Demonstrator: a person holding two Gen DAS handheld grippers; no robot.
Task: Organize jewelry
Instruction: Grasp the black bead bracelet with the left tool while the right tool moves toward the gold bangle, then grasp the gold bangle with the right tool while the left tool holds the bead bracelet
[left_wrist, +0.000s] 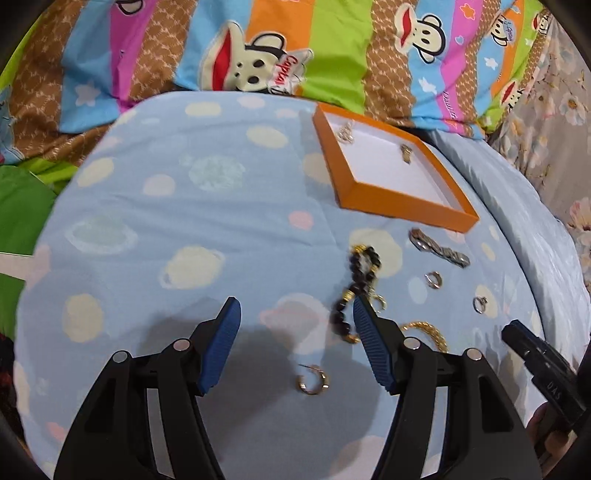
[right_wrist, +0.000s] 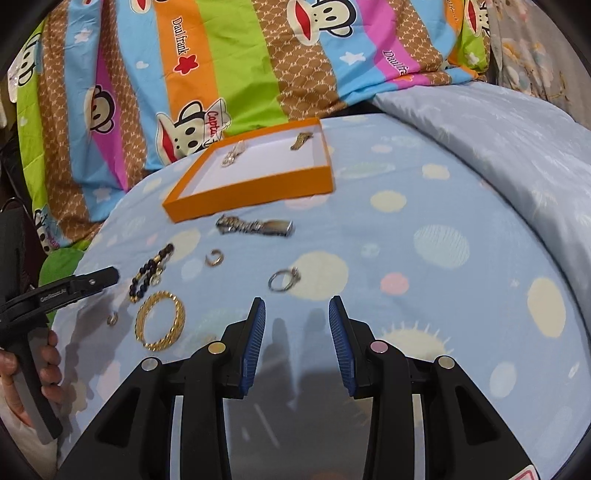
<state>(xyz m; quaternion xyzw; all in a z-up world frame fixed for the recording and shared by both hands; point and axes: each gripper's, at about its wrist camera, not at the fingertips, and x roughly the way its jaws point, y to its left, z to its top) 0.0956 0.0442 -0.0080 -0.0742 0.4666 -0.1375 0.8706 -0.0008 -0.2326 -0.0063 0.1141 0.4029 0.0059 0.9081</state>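
Both grippers low over the bedsheet (right_wrist: 424, 236), jaws spread, grasping nothing.
Left gripper (left_wrist: 297, 321) angled toward beads (left_wrist: 356, 284) at 1 o'clock; right gripper (right_wrist: 297, 314) below ring (right_wrist: 282, 279); tray (right_wrist: 255, 190) at 11 o'clock.

The gold chain bracelet (left_wrist: 430, 334) lies half hidden behind the left gripper (left_wrist: 295, 325).
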